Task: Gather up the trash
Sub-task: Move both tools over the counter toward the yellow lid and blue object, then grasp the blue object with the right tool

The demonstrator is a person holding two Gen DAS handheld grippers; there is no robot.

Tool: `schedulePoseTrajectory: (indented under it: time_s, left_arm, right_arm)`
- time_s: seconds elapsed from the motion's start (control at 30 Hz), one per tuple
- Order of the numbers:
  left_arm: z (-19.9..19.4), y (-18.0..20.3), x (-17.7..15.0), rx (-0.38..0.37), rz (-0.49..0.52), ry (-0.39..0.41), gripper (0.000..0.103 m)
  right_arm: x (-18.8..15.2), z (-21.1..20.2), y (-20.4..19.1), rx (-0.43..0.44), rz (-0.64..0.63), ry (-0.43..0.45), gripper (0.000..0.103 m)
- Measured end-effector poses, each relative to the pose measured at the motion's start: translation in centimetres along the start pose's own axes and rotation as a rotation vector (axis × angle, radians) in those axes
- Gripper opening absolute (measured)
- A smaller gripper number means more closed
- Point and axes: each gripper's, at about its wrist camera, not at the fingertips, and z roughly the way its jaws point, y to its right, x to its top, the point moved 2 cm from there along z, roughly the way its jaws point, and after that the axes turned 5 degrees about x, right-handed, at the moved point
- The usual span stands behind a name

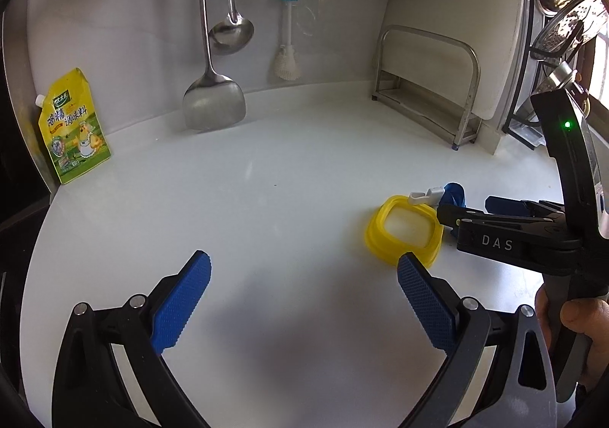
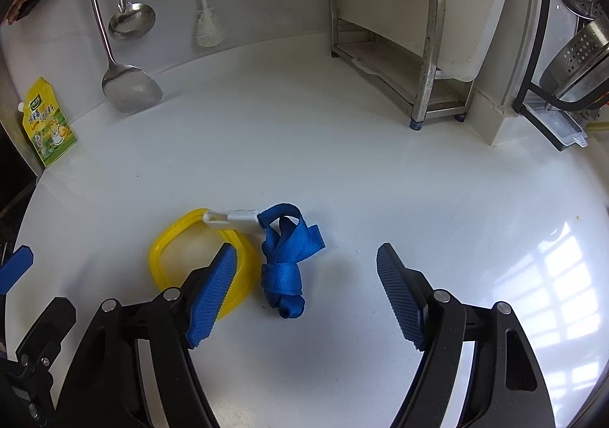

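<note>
A crumpled blue strap (image 2: pixel 284 264) with a white plastic clip (image 2: pixel 234 218) lies on the white counter (image 2: pixel 342 169). The clip rests on the rim of a yellow rectangular ring (image 2: pixel 167 237) beside it. My right gripper (image 2: pixel 306 260) hovers open just in front of the strap, its left pad over the ring and nothing between its fingers. In the left wrist view the yellow ring (image 1: pixel 375 230) sits by my left gripper's right fingertip. The left gripper (image 1: pixel 304 268) is open and empty. The right gripper's black body (image 1: pixel 506 237) covers most of the strap (image 1: pixel 455 194) there.
A yellow seasoning pouch (image 1: pixel 74 127) leans on the back wall at left. A spatula (image 1: pixel 213 100), ladle and brush hang on the wall. A steel rack (image 2: pixel 411 47) holding a white board stands back right. A hand (image 1: pixel 574 329) grips the right tool.
</note>
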Motion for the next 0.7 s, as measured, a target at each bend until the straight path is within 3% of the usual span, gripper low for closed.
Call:
schedulePoseTrajectory:
  time_s: [0.07, 0.33, 0.53, 0.7]
  left_arm:
    - [0.2, 0.2, 0.1, -0.008, -0.001, -0.003, 0.097]
    - [1.2, 1.6, 0.3, -0.031, 0.011, -0.017, 0.097]
    - [1.6, 2.7, 0.4, -0.026, 0.033, -0.023, 0.097]
    - [1.5, 3.8, 0.6, -0.051, 0.036, -0.026, 0.097]
  right_arm:
    - [0.2, 0.2, -0.1, 0.012, -0.006, -0.001, 0.067]
    - [0.5, 0.0, 0.1, 0.088, 0.014, -0.005, 0.023]
    - [0.0, -0.7, 1.0, 0.163, 0.053, -0.007, 0.014]
    - [-0.3, -1.4, 2.5, 0.262, 0.142, -0.012, 0.013]
